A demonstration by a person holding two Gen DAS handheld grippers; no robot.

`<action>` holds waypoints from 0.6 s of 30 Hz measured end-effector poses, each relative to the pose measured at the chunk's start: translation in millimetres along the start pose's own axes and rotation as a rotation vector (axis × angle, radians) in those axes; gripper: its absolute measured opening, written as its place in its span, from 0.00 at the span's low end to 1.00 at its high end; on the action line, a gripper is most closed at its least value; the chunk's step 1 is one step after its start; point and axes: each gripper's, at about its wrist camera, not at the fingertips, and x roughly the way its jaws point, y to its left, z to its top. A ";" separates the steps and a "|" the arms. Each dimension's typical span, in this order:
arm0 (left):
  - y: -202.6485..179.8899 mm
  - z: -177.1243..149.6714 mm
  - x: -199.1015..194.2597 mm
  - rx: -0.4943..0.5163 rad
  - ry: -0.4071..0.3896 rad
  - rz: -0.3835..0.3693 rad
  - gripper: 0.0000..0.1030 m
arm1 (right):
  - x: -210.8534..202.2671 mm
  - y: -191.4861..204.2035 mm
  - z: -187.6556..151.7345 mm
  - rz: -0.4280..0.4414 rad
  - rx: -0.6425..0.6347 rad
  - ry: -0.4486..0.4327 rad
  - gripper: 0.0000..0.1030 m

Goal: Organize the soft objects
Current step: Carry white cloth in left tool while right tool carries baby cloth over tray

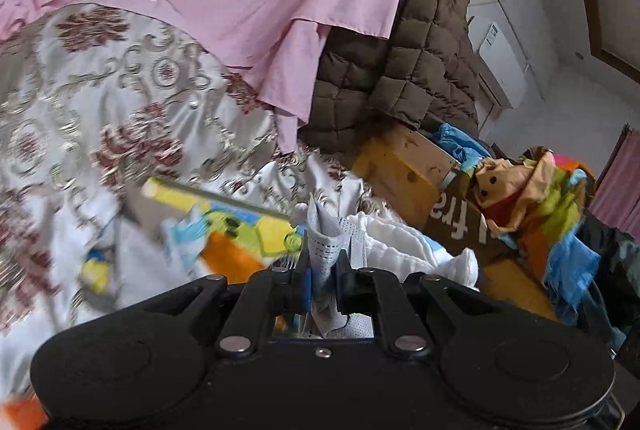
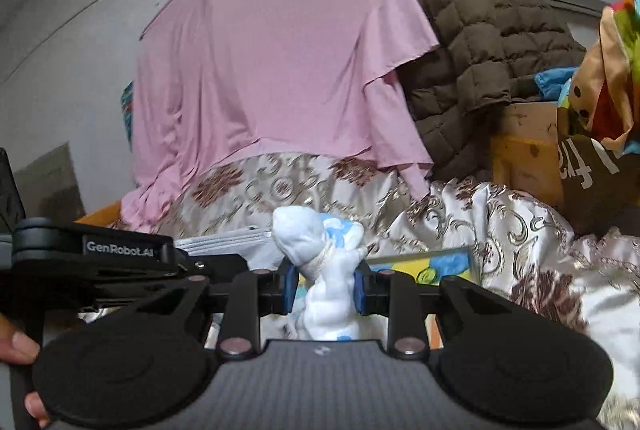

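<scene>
Left claw point(image 1: 323, 284) nearly closed, blue pads pinching a thin white perforated cloth with grey dots point(image 1: 325, 242); cloth stands up in a folded peak between the fingers. Just right of that claw, a white quilted cloth with blue print point(image 1: 404, 242), bunched. Left of and just beyond the claw, a flat colourful cartoon-print cloth in yellow, orange, green and blue point(image 1: 236, 230), motion-blurred, lying on the silver satin bedspread with maroon floral and gold scroll pattern point(image 1: 120, 101).

Right claw point(image 2: 325, 288) partly closed, blue pads clamping a twisted wad of white quilted cloth with light blue patches point(image 2: 320, 254); wad sticks up above the fingers. Left of this claw, the other black gripper body labelled GenRobot.AI point(image 2: 120, 250), touching a flat white cloth edge point(image 2: 228, 242). Person's fingers at the lower left edge.

Beyond both claws: a pink sheet point(image 2: 272, 61) hanging down onto the bedspread. Right of it, a brown quilted puffer jacket point(image 2: 480, 41) draped over yellow-brown cardboard boxes point(image 1: 404, 169). Far right, a multicoloured satin cloth heap point(image 1: 536, 197) on a dark brown box with white lettering point(image 2: 592, 165).
</scene>
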 end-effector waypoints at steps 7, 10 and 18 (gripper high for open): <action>-9.5 19.8 99.7 0.029 0.032 0.051 0.11 | 73.0 -66.8 -8.4 0.005 0.098 0.012 0.29; -11.0 15.5 139.1 0.057 0.059 0.089 0.12 | 97.1 -89.0 -21.9 0.005 0.121 0.050 0.29; 6.4 -7.9 187.2 0.031 0.123 0.201 0.12 | 131.7 -119.7 -41.3 0.013 0.198 0.134 0.30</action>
